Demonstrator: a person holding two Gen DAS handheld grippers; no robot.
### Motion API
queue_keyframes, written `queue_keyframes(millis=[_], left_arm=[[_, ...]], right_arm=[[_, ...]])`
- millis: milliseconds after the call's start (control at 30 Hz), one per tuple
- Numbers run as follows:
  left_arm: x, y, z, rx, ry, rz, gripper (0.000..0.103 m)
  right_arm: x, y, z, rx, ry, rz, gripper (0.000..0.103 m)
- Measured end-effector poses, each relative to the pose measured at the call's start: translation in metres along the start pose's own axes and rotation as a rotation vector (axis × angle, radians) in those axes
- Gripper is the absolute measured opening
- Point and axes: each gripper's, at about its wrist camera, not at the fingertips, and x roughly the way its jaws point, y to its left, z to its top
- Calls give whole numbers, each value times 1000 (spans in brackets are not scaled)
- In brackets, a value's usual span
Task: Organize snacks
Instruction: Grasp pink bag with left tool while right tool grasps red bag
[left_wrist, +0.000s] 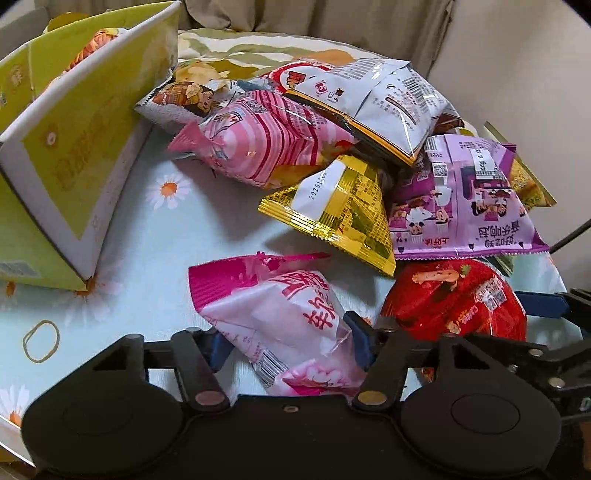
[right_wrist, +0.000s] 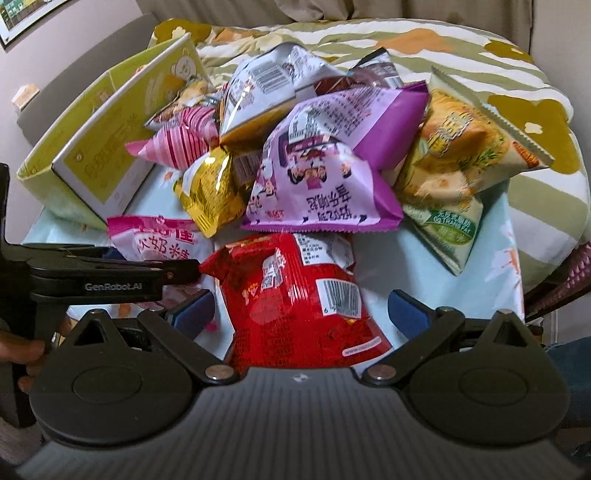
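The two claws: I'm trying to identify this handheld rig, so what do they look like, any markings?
Both are matt black plastic. The left claw and right claw each have two round, teardrop-shaped housings, black link arms with silver pivot pins, and blue finger pads. The right one's body has a ribbed grey top. White "GenRobot.AI" lettering shows on the left one's side in the right wrist view. No cables visible.

We see a plain pale wall (left_wrist: 517, 74) behind a beige curtain (left_wrist: 314, 14). A floral green-and-white bedcover (right_wrist: 480, 48) lies beyond the daisy-print cloth (left_wrist: 155, 206), and a framed picture (right_wrist: 11, 22) hangs high left.
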Motion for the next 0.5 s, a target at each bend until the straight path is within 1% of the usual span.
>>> queue_keyframes(millis=[100, 300, 500], left_arm=[[-1, 1, 1, 10, -1, -16, 60], [-6, 3, 0, 46, 5, 12, 59], [-14, 12, -8, 28, 9, 27, 57]], right_arm=[[3, 1, -1, -13, 3, -2, 103], [10, 6, 2, -70, 3, -17, 103], [20, 18, 3, -130, 14, -28, 103]])
